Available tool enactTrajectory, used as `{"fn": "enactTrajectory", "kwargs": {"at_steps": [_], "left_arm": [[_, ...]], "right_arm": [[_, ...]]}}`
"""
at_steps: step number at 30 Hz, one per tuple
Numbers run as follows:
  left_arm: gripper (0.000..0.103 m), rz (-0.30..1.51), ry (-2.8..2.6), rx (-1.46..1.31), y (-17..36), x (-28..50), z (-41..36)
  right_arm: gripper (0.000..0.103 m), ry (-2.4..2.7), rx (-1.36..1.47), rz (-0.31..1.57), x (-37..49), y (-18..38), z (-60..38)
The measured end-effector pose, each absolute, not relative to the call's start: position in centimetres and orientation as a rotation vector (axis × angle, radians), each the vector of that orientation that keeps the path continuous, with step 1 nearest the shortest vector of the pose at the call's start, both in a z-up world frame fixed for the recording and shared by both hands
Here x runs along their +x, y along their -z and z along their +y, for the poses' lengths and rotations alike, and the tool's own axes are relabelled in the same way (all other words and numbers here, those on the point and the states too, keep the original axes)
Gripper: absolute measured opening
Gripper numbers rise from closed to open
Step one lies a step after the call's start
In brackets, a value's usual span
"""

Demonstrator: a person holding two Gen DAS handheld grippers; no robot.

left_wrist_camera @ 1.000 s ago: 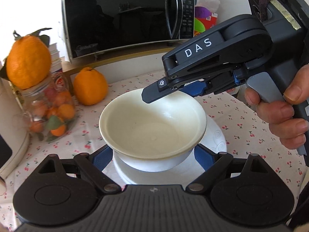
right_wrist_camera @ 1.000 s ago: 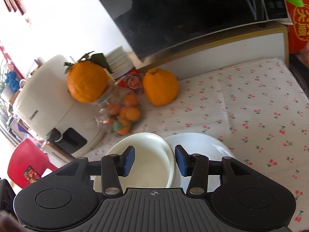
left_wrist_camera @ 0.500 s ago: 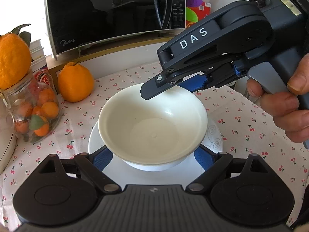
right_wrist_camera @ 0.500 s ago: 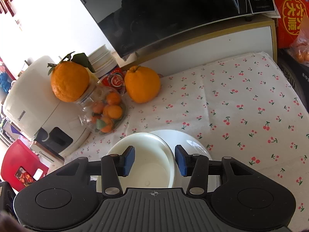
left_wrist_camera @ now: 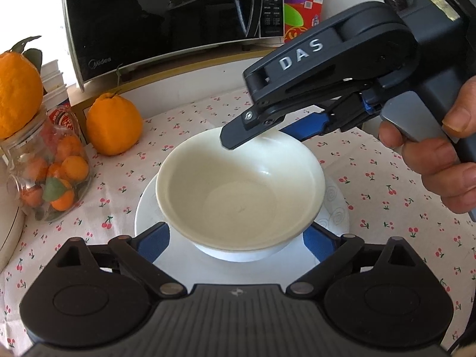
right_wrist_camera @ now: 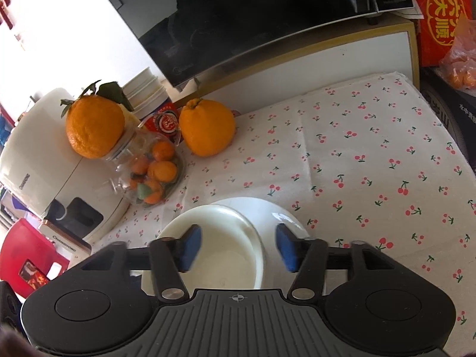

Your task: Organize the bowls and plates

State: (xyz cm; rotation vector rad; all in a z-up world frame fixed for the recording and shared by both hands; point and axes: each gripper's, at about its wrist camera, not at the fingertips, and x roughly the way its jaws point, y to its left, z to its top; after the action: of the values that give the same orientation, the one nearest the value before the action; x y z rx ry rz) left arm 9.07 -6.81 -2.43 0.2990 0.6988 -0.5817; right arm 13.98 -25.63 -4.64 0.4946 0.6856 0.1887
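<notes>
On the cherry-print desk [right_wrist_camera: 357, 154] a white plate [left_wrist_camera: 148, 208] is carrying the cream bowl [left_wrist_camera: 241, 190]. The left tongs [left_wrist_camera: 238, 238] are spread apart, flanking the bowl's near side, nearer than the right tongs [right_wrist_camera: 236, 248], which are gaping astride its far rim.

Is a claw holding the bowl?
Can't tell: left claw flanks the bowl low down, contact hidden. Right claw is open around its far rim.
</notes>
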Motion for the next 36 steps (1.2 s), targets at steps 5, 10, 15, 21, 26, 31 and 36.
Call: {"fn": "enactTrajectory", "kwargs": {"at_steps": [5,10,15,21,26,31,36], "left_arm": [[0.098,0.715,0.579,0.286,2.4,9.1,-6.5],[0.098,0.717,0.575,0.276,1.9,8.6,-5.9],[0.099,0.729,0.557,0.219,1.2,7.7,-5.0],[0.1,0.747,0.496,0.174,-0.7,7.2,-3.9],[0.103,0.785,0.393,0.129,-2.5,6.3,-2.9],[0.103,0.84,0.294,0.081,-3.6,4.9,-2.2],[0.103,0.86,0.192,0.039,-4.2,3.1,-1.5]], "right_arm": [[0.061,-0.169,0.508,0.677,13.8,4.4,-26.2],[0.066,-0.155,0.494,0.653,12.9,3.9,-26.5],[0.07,-0.14,0.45,0.638,11.7,3.3,-26.2],[0.074,-0.088,0.377,0.625,9.8,1.3,-25.7],[0.085,-0.052,0.315,0.618,7.3,-0.7,-25.0],[0.088,-0.02,0.274,0.646,4.8,-1.5,-24.0],[0.096,0.031,0.248,0.653,1.8,-1.8,-22.9]]}}
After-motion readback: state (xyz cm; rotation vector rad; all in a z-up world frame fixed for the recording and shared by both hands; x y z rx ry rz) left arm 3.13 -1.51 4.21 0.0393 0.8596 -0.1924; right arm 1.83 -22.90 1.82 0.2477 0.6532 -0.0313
